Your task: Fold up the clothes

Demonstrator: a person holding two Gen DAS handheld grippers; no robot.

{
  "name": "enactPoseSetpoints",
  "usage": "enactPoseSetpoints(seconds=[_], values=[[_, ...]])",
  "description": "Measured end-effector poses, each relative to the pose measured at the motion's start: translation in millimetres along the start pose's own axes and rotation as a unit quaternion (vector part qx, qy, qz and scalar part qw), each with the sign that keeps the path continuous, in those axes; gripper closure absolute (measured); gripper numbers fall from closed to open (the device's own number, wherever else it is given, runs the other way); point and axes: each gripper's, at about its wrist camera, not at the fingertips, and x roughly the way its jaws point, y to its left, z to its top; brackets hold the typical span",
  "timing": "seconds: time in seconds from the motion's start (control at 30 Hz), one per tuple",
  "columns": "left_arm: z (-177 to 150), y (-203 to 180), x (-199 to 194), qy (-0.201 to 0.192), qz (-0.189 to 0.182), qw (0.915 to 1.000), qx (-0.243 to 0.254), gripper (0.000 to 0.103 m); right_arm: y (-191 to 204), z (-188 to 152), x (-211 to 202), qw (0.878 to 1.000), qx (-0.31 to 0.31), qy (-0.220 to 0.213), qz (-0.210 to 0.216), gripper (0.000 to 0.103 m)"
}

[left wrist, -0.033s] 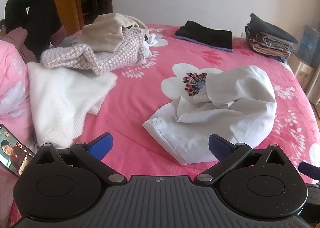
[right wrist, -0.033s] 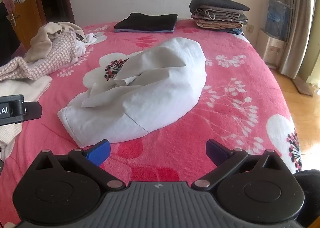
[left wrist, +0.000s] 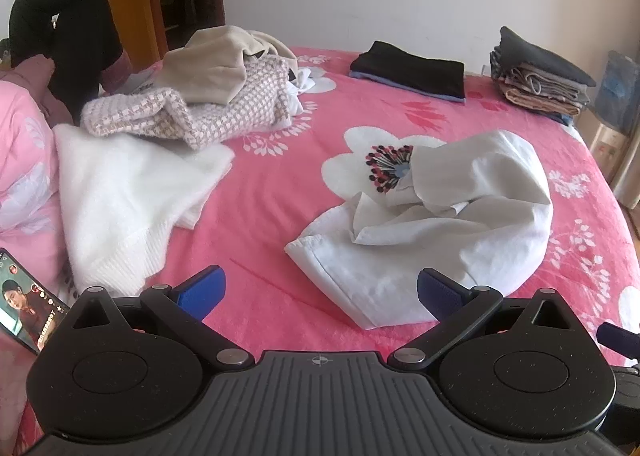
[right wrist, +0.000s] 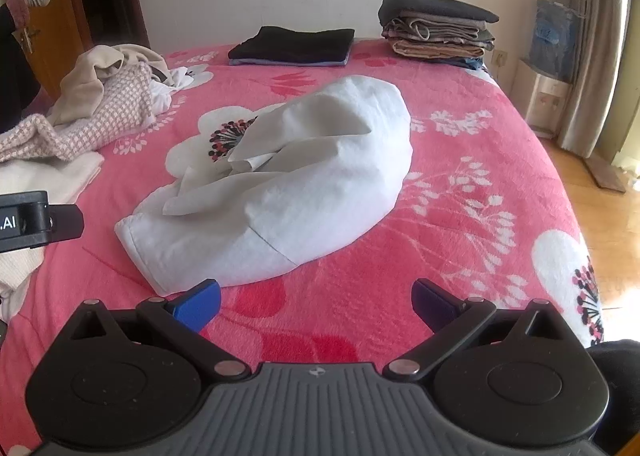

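Fleecy pink bedspread (left wrist: pixel 280 184) bears a rumpled white garment (right wrist: pixel 304 184); both grippers (left wrist: pixel 320 290) (right wrist: pixel 316 298) gape empty.

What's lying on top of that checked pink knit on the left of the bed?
A crumpled beige garment lies across the checked knit. A bit of white cloth pokes out beside it. Anything further beneath the pile is covered.

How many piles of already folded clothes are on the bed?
2. The low dark pile lies at the far edge of the bed, near the middle. The taller mixed stack stands in the far right corner. Others could lie outside the views.
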Motion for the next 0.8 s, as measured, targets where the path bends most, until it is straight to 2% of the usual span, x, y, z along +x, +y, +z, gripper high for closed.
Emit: enactPoseSetpoints(seconds=[0.8], values=[[-2.8, -7.5, -5.7, -0.029, -0.010, 0.9994, 0.017, 0.000, 3.0, 2.8, -3.1, 1.000, -0.013, -0.012, -0.016, 0.000]])
